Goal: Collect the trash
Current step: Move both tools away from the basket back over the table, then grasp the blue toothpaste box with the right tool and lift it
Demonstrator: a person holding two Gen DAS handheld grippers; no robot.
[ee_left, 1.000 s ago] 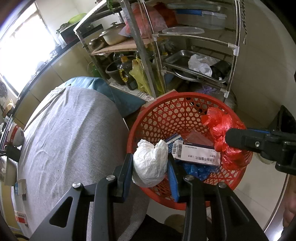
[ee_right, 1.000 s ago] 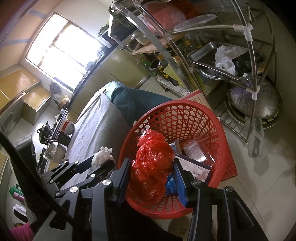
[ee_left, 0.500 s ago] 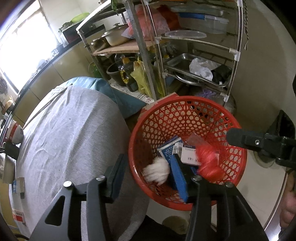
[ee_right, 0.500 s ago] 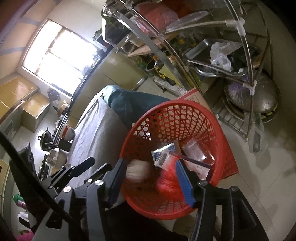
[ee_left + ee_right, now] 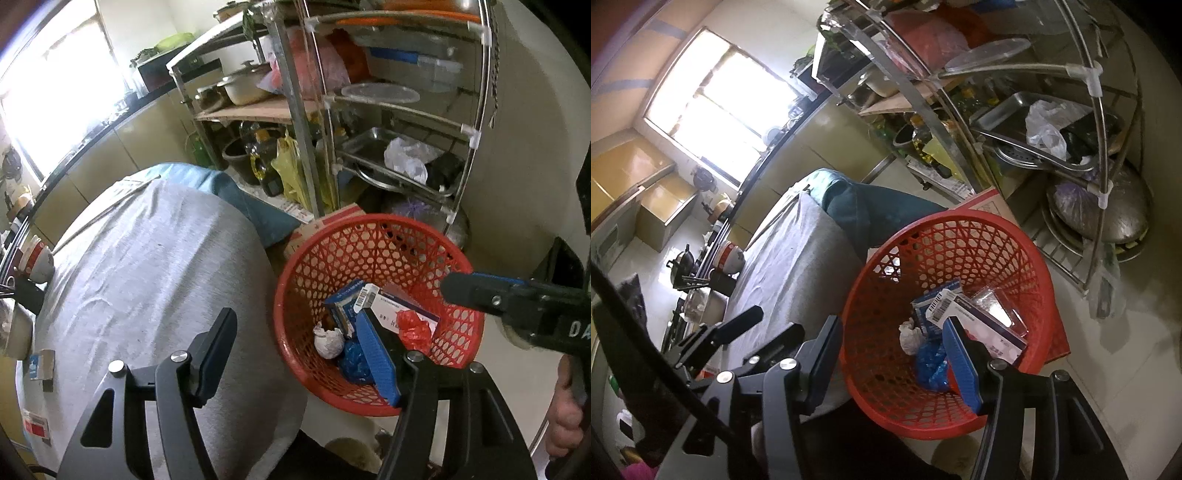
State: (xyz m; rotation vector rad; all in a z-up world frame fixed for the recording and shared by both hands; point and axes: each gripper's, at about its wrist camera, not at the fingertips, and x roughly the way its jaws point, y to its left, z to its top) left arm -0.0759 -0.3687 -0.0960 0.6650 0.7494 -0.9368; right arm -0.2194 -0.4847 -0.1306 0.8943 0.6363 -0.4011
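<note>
Left gripper (image 5: 299, 354): we hold it above the desk's near edge and the basket rim, jaws spread wide, nothing between them. Right gripper (image 5: 894, 363): likewise wide and empty, poised over the basket mouth; from the left view its finger crosses above the far rim.

Step in hand, as we judge it: both loads are in the bin, and we stand at the release-and-clear stage. Next move calls for lifting both grippers away from the rim without snagging the mesh, then turning back toward the desk (image 5: 147, 266) to look for further scraps; small cards lie at its near-left corner, though we cannot tell whether they count as trash.

Basket (image 5: 373, 229): red plastic mesh, round, standing on the floor just beside the desk's grey cloth. Contents, near to far:
- blue wad (image 5: 352, 360), crumpled, at the bottom;
- white wad (image 5: 328, 341), crumpled paper or tissue, touching the blue one;
- red bag (image 5: 415, 328), small, scrunched, resting on a box;
- boxes (image 5: 388, 306), flat cartons, one with a barcode, leaning on one another.

Beyond: metal rack (image 5: 388, 122) holding pans, lids and bags.
</note>
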